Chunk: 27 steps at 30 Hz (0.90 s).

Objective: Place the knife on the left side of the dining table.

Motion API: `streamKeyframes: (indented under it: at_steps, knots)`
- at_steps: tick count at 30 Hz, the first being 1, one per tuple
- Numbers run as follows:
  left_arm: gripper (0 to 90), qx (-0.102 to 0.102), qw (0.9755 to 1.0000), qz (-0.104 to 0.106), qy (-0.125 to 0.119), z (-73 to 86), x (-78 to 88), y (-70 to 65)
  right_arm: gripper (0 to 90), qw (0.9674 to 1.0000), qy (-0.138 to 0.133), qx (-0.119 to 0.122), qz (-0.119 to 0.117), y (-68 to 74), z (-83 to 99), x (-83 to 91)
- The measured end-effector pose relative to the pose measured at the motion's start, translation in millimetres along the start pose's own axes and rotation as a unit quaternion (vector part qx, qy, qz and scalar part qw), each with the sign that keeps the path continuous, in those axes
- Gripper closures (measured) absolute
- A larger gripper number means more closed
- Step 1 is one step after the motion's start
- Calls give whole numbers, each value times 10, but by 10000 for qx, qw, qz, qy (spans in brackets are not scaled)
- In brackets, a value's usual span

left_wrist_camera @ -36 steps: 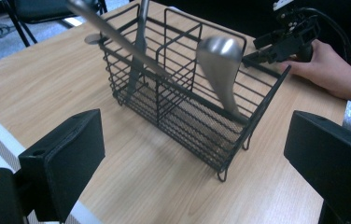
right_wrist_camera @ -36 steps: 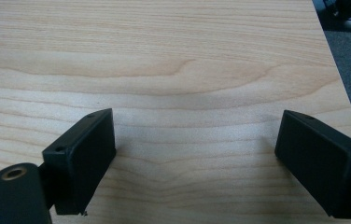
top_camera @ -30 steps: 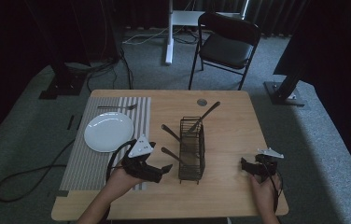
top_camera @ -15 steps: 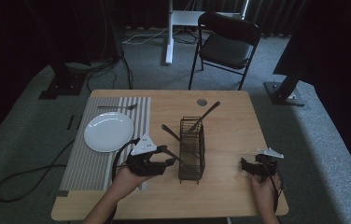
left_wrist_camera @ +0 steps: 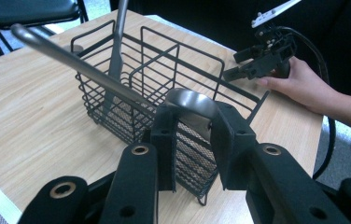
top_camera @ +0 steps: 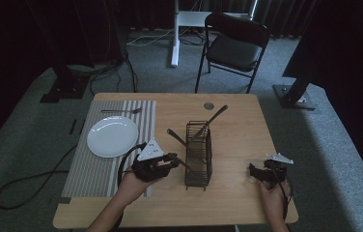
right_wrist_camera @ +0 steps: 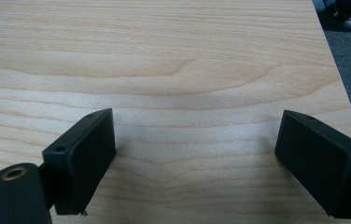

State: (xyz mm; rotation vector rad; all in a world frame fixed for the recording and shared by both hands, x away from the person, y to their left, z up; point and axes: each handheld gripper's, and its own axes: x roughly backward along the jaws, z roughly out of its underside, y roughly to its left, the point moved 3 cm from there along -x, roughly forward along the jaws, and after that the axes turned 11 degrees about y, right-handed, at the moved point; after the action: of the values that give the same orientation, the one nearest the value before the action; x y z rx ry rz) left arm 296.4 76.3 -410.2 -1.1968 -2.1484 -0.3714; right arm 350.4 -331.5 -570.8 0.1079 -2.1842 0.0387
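left claw (left_wrist_camera: 190, 126) has just been closing, now clamped on the spoon (left_wrist_camera: 117, 88) bowl beside the wire caddy (top_camera: 199, 154); handle slants up and away over the desk (top_camera: 237, 121). right claw (right_wrist_camera: 194, 154) wide, nothing in it.

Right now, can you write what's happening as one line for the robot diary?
left gripper: jaws just closed on spoon beside wire basket | right gripper: open, nothing between jaws, over bare table
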Motion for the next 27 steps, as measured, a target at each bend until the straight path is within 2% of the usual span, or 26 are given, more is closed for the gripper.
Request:
streamKeyframes:
  at_steps: [3, 5, 11, 19, 27]
  knots:
    - [729, -68, 9999, 62, -48, -39, -15, -7, 117, 10000, -2, -4, 0, 0, 0, 0]
    - [736, -17, 9999, 120, -74, -70, -28, -9, 117, 10000, 1, -2, -1, 0, 0, 0]
    - [756, -34, 9990, 408, -179, -204, -87, -36, 117, 10000, 0, 1, 1, 0, 0, 0]
    - [759, -258, 9988, 360, -202, -392, -186, -130, 117, 10000, -3, -2, -1, 0, 0, 0]
    - [761, -350, 9982, 361, -334, -518, -298, -189, 117, 10000, -4, -1, 0, 0, 0, -1]
